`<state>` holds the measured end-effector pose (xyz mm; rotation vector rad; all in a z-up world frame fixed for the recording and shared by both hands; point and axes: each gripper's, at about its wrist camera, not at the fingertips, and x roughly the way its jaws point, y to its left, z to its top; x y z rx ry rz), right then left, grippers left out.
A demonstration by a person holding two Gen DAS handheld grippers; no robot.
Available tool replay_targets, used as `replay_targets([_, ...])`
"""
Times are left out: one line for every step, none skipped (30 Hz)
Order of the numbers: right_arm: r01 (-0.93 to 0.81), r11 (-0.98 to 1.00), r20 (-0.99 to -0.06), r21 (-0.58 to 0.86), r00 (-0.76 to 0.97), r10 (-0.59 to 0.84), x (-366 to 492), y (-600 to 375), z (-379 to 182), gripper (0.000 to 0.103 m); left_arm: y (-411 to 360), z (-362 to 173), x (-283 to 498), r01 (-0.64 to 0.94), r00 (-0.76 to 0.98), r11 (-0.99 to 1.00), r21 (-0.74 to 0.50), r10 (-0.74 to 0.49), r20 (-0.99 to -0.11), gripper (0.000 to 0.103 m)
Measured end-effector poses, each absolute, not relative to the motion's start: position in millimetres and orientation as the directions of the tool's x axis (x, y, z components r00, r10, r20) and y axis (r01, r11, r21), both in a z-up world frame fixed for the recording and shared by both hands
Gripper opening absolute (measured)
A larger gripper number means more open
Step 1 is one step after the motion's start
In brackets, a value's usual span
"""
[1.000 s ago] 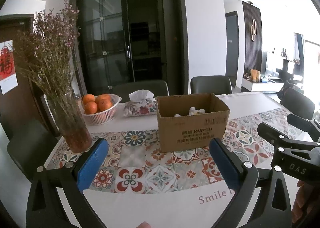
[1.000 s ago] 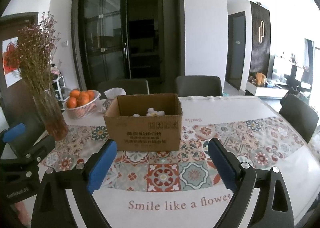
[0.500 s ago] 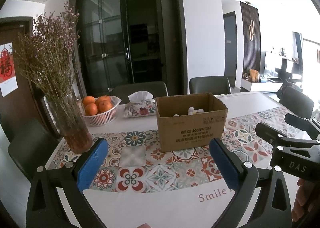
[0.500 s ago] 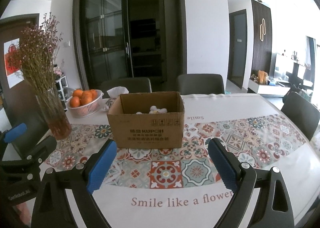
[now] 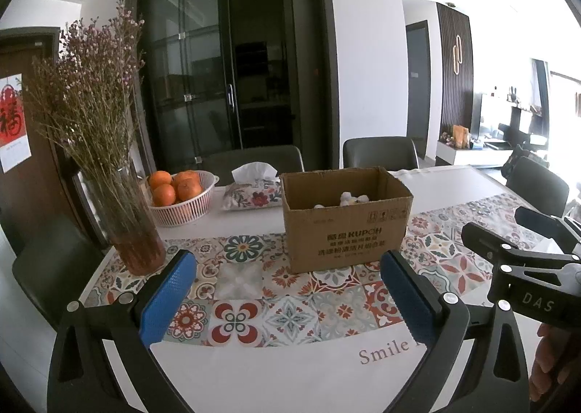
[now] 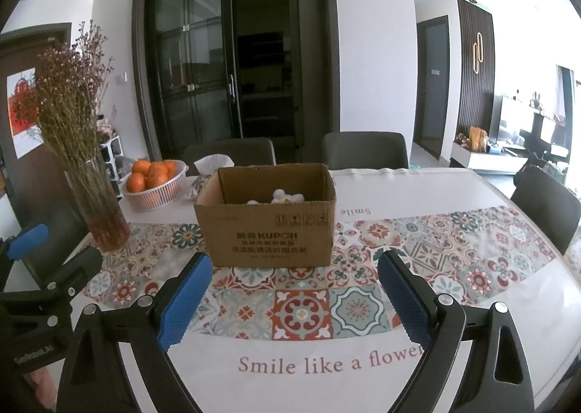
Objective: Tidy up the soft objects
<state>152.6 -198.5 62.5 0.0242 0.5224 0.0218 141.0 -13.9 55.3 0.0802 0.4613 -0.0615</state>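
**Ana:** Soft toys [image 6: 281, 196], small and pale, sit low inside the cardboard box [image 6: 268, 231], only their tops showing over the front wall. How many, I cannot tell.

**Ben:** And the box stands upright, flaps open, on the patterned runner [image 6: 301, 307] near the middle of the counter [image 6: 417, 188]. Where are the grippers?

**Ana:** Left gripper [image 5: 288, 298] hangs over the near edge of the counter, blue fingers [image 5: 169, 298] spread wide, nothing between them but tablecloth. Right gripper [image 6: 294, 298] is the same: fingers [image 6: 403, 298] wide apart and empty, the box straight ahead and well clear of the tips.

**Ben:** The two sit side by side, then; each shows at the edge of the other's view.

**Ana:** Yes. Further out, toward the far left corner, a white basket of oranges [image 5: 179, 197], and just beside it a floral tissue pack [image 5: 252, 193] with a tissue poking up.

**Ben:** Glass vase of dried flowers [image 5: 127, 217] at the left edge, on the end of the runner.

**Ana:** Dark chairs [image 6: 365, 150] tucked in along the far edge, another at the right.
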Motion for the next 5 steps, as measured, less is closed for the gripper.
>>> replay_targets([-0.015,0.999,-0.499,0.029,0.866,0.028,152.7,-198.1,62.1,0.094,-13.9,55.4,141.2,0.075,0.894,0.995,0.064,-0.039,-0.447,0.103])
replay_targets([-0.016,0.999,-0.499,0.029,0.866,0.028,152.8,-198.0,62.1,0.094,-13.7,55.3,141.4,0.075,0.894,0.995,0.064,-0.038,-0.447,0.103])
replay_targets([-0.016,0.999,-0.500,0.028,0.865,0.028,152.3,-197.5,62.0,0.094,-13.8,55.2,141.5,0.074,0.894,0.995,0.065,-0.037,-0.447,0.103])
replay_targets([-0.016,0.999,-0.499,0.029,0.866,0.029,152.5,-197.6,61.8,0.094,-13.8,55.3,141.9,0.073,0.894,0.995,0.065,-0.036,-0.447,0.103])
replay_targets([-0.016,0.999,-0.499,0.028,0.866,0.028,152.4,-197.4,61.8,0.094,-13.7,55.3,142.0,0.072,0.893,0.995,0.065,-0.036,-0.448,0.103])
